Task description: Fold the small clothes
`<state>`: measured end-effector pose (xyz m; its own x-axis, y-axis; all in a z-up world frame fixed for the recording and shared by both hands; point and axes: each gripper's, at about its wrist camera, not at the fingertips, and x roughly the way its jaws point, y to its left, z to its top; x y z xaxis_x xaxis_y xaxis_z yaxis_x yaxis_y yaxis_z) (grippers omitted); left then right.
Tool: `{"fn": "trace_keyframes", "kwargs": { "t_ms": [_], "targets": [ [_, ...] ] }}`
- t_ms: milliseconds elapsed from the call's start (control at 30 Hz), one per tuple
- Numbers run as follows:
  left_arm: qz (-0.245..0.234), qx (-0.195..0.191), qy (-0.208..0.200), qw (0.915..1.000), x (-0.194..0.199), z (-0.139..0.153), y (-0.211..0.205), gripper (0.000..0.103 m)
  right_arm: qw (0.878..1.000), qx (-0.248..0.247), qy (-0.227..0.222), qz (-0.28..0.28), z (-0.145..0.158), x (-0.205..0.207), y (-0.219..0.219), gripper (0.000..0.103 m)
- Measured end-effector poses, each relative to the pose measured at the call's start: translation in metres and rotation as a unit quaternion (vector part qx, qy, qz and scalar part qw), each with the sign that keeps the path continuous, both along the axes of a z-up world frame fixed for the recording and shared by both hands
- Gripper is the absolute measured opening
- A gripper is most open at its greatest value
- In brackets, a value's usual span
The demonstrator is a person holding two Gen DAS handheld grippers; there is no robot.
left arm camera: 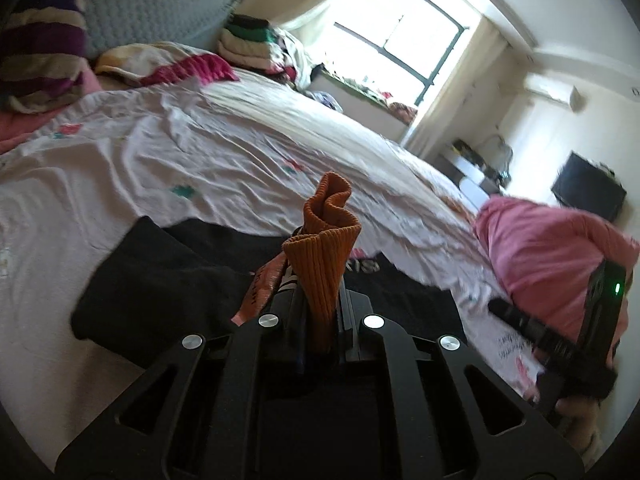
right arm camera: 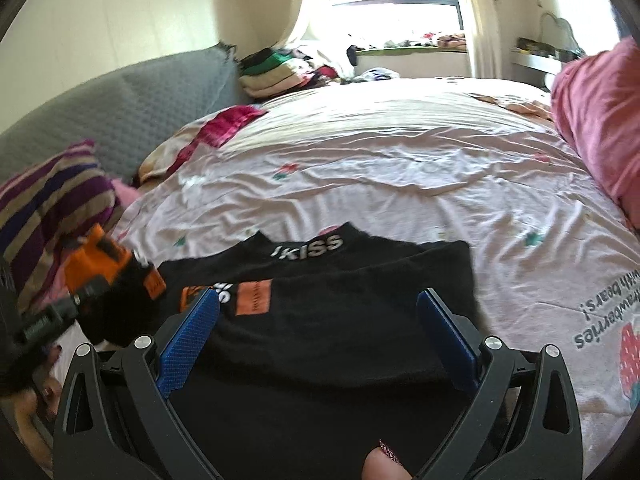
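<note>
Left wrist view: the left claw [left arm camera: 320, 292] is pressed together on an orange ribbed cuff [left arm camera: 326, 248], which stands up out of the jaws in a crumpled fold. Beside the cuff, on its left, an orange strip of the same garment hangs pinched too; there is dark print on it, too small to read. Under and beyond the claw lies the black top [left arm camera: 160, 284], spread on the bed sheet [left arm camera: 180, 160]. White letters show on the black cloth just right of the cuff — only "IS" can be made out, upside down. At the right edge the other gripper shows as a black body with a green light, in front of a pink pillow [left arm camera: 548, 248]. Print on the sheet near it is blurred. A striped pillow [left arm camera: 40, 44] and a pile of folded clothes [left arm camera: 252, 46] lie at the far side of the bed.

Right wrist view: the right claw [right arm camera: 316, 340] is spread wide, its blue pads [right arm camera: 188, 344] apart with nothing between them; it hangs over the near edge of the black top [right arm camera: 340, 320], and contact cannot be told. The top lies flat on the sheet [right arm camera: 400, 160] with the collar away from the camera — white letters on the collar read "KISS". An orange patch [right arm camera: 254, 298] on the chest carries small dark print, unreadable. To the left, the left claw [right arm camera: 132, 276] holds the orange cuff raised off the bed. On the sheet at right, upside-down print reads "strawberries with bears!" next to a strawberry picture.
</note>
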<state>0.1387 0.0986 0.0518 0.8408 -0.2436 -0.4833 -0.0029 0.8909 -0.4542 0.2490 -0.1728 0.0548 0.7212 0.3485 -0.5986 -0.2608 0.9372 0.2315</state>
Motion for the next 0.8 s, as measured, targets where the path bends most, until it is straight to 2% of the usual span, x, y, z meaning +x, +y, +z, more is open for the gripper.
{"fn": "trace_keyframes", "kwargs": {
  "t_ms": [400,467,533,567,633,800],
  "targets": [
    [-0.091,0.041,0.041,0.9942,0.012,-0.025,-0.057,0.004,0.999,0.022,0.016,-0.04,-0.004,0.008,-0.035,0.098],
    [-0.107,0.046,0.047,0.9921,0.013,-0.029,-0.065,0.01,0.999,0.026,0.021,-0.038,-0.007,0.009,-0.036,0.098],
    [-0.123,0.051,0.053,0.9897,0.013,-0.031,-0.07,0.027,0.999,0.029,0.03,-0.033,-0.01,0.009,-0.035,0.098],
    [-0.129,0.057,0.055,0.9885,0.012,-0.031,-0.073,0.029,0.998,0.032,0.035,-0.03,-0.012,0.01,-0.035,0.098],
    [-0.137,0.064,0.055,0.987,0.011,-0.03,-0.074,0.041,0.998,0.035,0.049,-0.021,-0.017,0.01,-0.032,0.098],
    [-0.126,0.072,0.044,0.9884,0.008,-0.023,-0.063,0.053,0.997,0.015,0.08,0.012,-0.034,0.009,-0.014,0.098]
  ]
}}
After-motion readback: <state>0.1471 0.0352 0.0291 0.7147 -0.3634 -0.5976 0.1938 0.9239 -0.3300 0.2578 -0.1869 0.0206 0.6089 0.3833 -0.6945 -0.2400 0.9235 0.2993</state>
